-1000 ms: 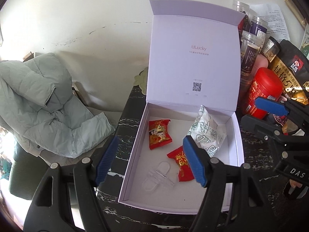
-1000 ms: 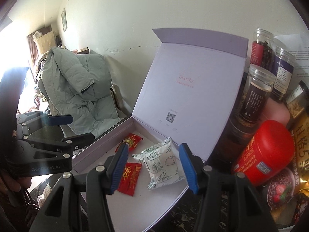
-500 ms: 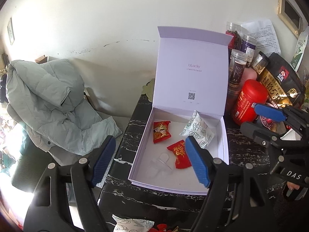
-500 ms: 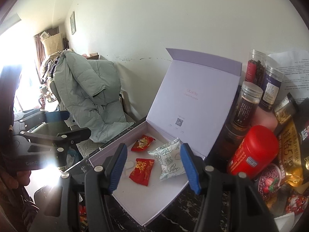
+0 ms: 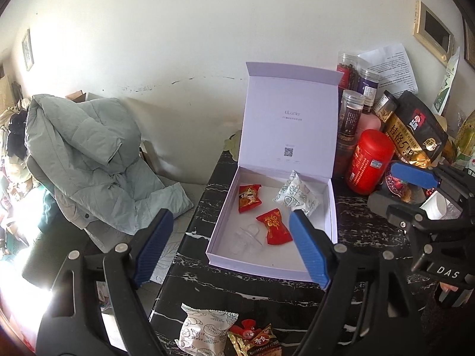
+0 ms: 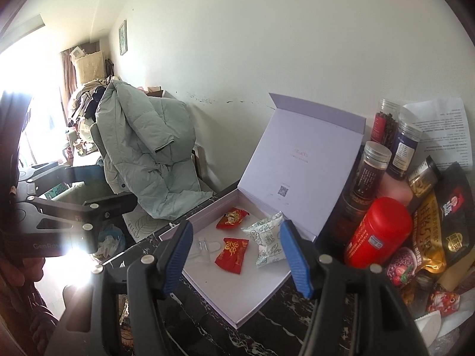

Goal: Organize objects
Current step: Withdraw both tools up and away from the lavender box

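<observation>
An open lilac box point(image 5: 332, 207) point(image 6: 258, 302) with its lid upright sits on the black marble table. In it lie two red candy packets point(image 5: 249, 197) point(image 5: 274, 227), a white patterned packet point(image 5: 297, 194) point(image 6: 267, 237) and a clear plastic piece point(image 5: 248, 237). My left gripper point(image 5: 234, 249) is open and empty, held back above the table's near part. My right gripper point(image 6: 237, 261) is open and empty, above the box's front edge. A white patterned packet point(image 5: 204, 332) and a gold and red packet point(image 5: 255, 339) lie on the table near me.
Jars, a red canister point(image 5: 369, 160) point(image 6: 377, 231) and a black and gold bag point(image 5: 415, 130) crowd the table right of the box. A grey-green padded jacket point(image 5: 86, 160) hangs on a chair at the left. The wall stands right behind the box.
Both grippers have drawn back and up from the box, so more of the table shows. The two loose packets near the front edge have come into the left wrist view.
</observation>
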A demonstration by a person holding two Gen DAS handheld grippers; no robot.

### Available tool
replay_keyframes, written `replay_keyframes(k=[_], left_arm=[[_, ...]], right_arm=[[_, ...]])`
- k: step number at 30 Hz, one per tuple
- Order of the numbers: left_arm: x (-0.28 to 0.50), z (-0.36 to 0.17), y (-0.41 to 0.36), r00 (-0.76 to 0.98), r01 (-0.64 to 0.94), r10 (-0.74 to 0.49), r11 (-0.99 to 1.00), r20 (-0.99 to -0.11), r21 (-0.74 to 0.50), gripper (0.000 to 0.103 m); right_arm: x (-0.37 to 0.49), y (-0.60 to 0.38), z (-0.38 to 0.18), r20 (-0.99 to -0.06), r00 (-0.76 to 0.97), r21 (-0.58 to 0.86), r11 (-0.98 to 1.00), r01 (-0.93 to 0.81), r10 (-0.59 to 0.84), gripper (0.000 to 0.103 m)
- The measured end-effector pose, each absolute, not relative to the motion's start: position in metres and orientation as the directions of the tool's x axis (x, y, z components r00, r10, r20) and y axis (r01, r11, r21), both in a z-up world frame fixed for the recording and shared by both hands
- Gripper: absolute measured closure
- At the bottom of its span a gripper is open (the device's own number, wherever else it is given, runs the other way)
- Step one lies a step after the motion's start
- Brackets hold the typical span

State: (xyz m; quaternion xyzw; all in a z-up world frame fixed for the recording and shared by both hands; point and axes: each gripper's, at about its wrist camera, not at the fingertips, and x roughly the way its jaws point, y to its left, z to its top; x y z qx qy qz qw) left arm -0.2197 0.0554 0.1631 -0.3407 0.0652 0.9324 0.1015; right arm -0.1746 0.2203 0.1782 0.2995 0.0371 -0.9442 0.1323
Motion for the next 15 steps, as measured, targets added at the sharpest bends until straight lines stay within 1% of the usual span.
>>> replay_keyframes(k=[7, 15], left_arm=[[-0.196, 0.172, 0.05, -0.76, -0.224, 0.14, -0.973, -0.635, 0.053, 0.017], [-0.173, 0.171, 0.048, -0.765, -0.217, 0.125, -0.974, -0.632, 0.07, 0.014]], right_arm=[[-0.151, 0.217, 0.186, -0.566, -0.796, 0.0, -0.966, 0.26, -0.214, 0.033], [-0.125, 0.214, 0.185, -0.571, -0.797, -0.016, -0.968, 0.25, -0.196, 0.031]])
